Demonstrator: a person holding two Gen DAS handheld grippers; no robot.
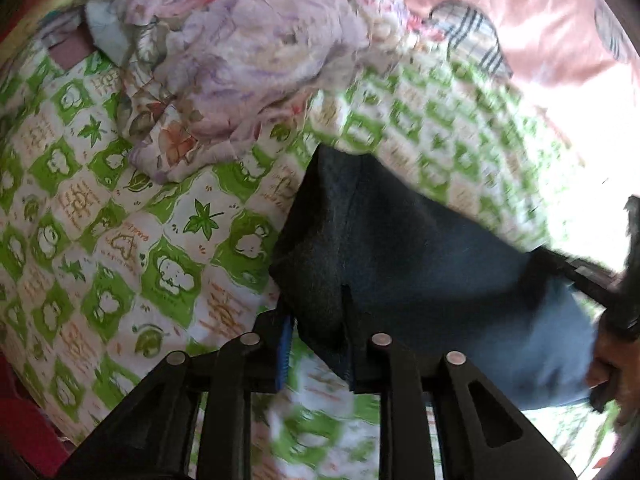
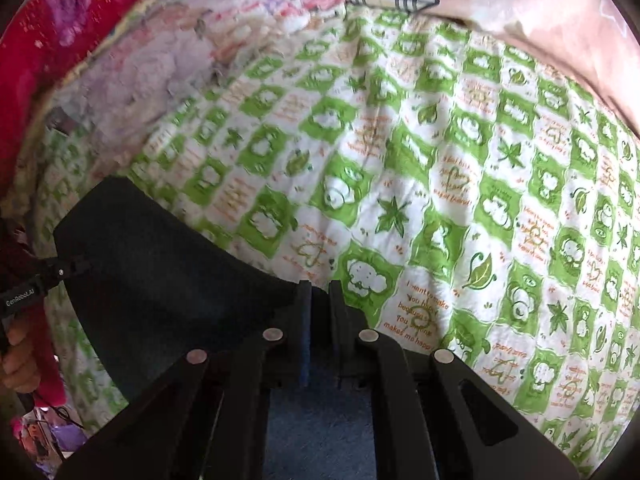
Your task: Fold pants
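Note:
Dark blue pants [image 1: 400,248] hang stretched above the bed between my two grippers. In the left wrist view my left gripper [image 1: 316,322] is at the bottom, shut on one lower corner of the fabric. The blue pad of one of its fingers [image 1: 283,354] shows beside the cloth. The right gripper [image 1: 596,280] and the hand holding it are at the right edge. In the right wrist view my right gripper [image 2: 320,304] is shut on the pants [image 2: 168,264], its jaws nearly together on a thin edge. The left gripper [image 2: 44,284] is at the far left.
A green and white patterned bedsheet [image 2: 440,160] covers the bed below. A crumpled floral quilt [image 1: 240,60] lies at the back, with a plaid pillow [image 1: 472,32] and pink cloth [image 1: 540,8] beyond it. Red fabric [image 2: 100,8] is at the upper left.

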